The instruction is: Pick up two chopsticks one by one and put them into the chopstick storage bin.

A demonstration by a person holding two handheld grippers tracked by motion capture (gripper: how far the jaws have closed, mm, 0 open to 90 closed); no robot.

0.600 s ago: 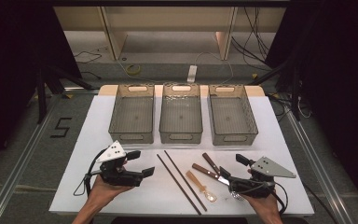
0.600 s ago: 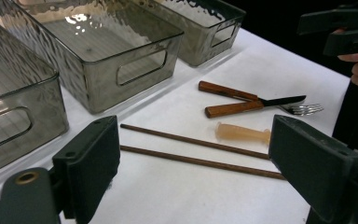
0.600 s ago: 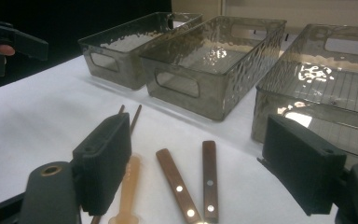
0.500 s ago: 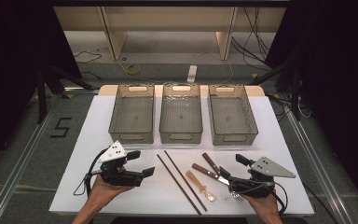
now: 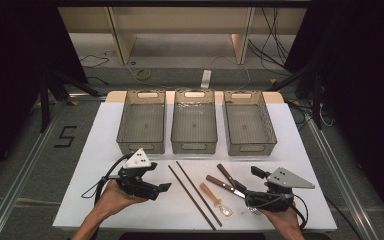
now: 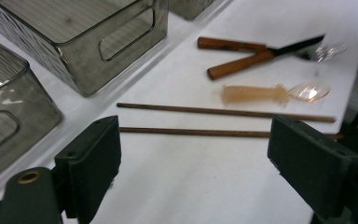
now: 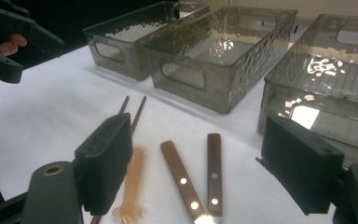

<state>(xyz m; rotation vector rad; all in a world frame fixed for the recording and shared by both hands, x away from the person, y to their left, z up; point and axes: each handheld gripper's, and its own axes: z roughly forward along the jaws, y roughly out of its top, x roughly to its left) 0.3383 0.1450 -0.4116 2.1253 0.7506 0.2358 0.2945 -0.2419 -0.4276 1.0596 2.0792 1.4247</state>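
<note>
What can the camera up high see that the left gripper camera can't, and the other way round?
High view: all three bins, such as the right bin, both hands, and the right gripper.
Left gripper view: its own open left gripper close up.
Both: the two chopsticks, the spoon and the wooden-handled cutlery on the white table.

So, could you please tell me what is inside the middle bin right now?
Nothing shows inside the middle bin: in the high view its ribbed floor lies bare, like its neighbours'. The right gripper view looks through its clear wall, though glare and the near rim cover part of the floor.
</note>
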